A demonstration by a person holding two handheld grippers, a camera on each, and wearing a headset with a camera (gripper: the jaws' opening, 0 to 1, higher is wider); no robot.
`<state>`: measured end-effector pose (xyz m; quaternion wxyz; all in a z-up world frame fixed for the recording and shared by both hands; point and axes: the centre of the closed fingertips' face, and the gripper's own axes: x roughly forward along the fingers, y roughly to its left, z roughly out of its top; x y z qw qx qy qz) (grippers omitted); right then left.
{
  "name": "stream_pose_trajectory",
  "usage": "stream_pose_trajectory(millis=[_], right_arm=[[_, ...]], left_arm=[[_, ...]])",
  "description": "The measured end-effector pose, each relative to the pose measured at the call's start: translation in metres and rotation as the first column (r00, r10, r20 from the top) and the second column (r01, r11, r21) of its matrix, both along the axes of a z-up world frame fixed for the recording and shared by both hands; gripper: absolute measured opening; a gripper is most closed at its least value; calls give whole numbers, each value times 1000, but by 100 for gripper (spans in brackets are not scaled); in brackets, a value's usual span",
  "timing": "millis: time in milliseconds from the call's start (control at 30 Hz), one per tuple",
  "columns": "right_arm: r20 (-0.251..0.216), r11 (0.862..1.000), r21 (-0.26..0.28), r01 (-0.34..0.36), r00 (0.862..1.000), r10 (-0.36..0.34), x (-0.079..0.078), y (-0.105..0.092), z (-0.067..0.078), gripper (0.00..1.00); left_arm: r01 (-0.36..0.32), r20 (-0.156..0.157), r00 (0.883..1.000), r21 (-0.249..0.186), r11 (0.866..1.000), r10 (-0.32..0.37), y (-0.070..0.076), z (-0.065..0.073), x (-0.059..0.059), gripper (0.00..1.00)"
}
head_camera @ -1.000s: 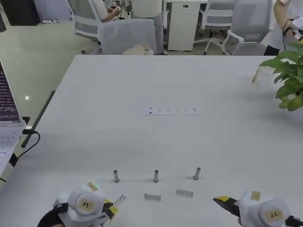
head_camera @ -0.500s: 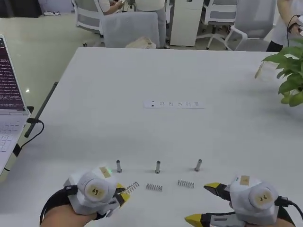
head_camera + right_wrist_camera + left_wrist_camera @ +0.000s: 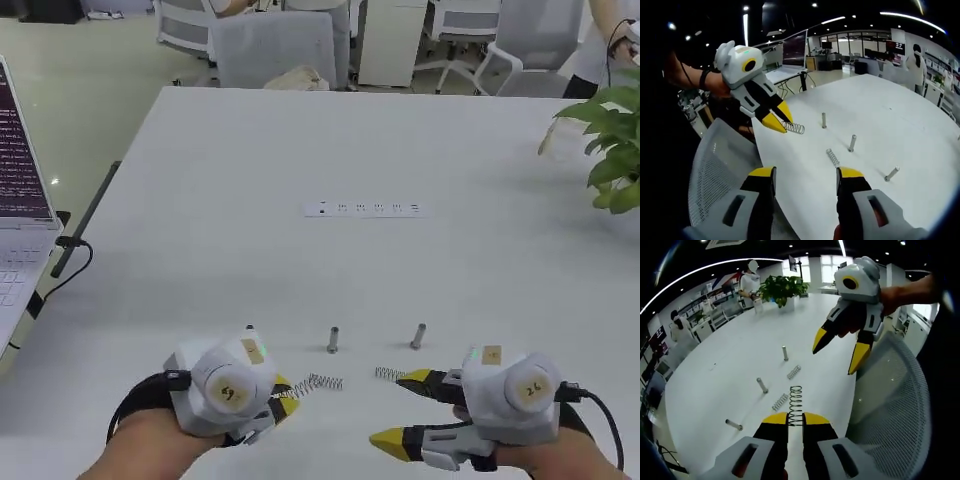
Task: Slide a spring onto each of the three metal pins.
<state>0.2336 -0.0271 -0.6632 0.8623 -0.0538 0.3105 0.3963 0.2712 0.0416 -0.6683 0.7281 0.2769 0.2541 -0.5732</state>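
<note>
- Three short, cylindrical grey metal pins [image 3: 332, 340] stand in a row on the smooth white table [image 3: 300, 150], low in the head view; the leftmost is half hidden behind the left gripper [image 3: 283, 394]
- Two fine wire coils lie flat just below the row: the middle spring [image 3: 325, 381] and the right-hand spring [image 3: 388, 374]
- Half a second ago the right gripper [image 3: 400, 410] sat apart from the right-hand spring; now its upper yellow tip is just beside that coil's end
- The left gripper's yellow tips pinch one end of the held spring [image 3: 795, 402], which juts straight ahead of them (lower centre of the left gripper view)
- The right gripper's jaws are spread wide, gripping nothing
</note>
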Motion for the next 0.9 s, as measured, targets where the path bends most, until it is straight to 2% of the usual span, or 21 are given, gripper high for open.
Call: stream_pose_trajectory(millis=[233,333,433,733,900], right_arm=[[1,999,8,-45,999,45,0,11,3,43],[0,998,8,-61,998,61,-1,14,3,43],[-1,997,13,-81,997,81,-3,19,4,41],[1,989,39,-143,990,143,-14,29,4,25],[3,984,73,-160,987,161,-20,31,5,14]], left_arm=[[91,14,996,9,996,-91,-13,3,-18,2],[130,7,992,3,992,-130,-19,4,-27,2],[189,30,981,17,982,-189,-26,5,-37,2],[266,47,962,25,964,-267,-35,8,-54,2],[295,55,954,31,955,-296,-36,9,-57,2]])
